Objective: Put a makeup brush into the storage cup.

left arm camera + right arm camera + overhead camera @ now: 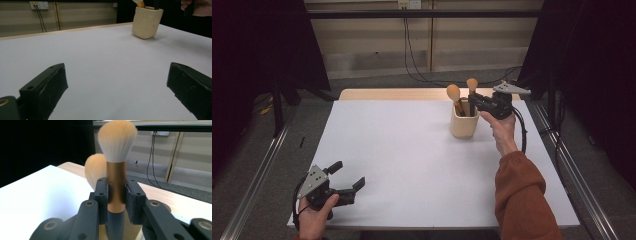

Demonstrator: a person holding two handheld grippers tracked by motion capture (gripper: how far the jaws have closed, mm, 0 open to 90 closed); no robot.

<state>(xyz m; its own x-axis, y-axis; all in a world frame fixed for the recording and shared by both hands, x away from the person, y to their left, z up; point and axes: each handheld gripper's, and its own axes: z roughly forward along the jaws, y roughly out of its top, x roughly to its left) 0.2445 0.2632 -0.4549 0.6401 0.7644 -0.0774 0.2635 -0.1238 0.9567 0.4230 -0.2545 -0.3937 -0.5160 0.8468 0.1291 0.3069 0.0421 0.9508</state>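
From the high view, you are holding a makeup brush [472, 86] upright in your right tongs [475, 102] over the cream cup [463, 125] at the far right of the worktop [412, 150], where a second brush [454, 94] is already standing (so this looks like the placing step). In the left gripper view, your left tongs [117, 82] are standing wide apart over bare worktop, holding nothing. In the right gripper view, the pads are clamping the brush's copper ferrule; next you are probably lowering it straight in and releasing.
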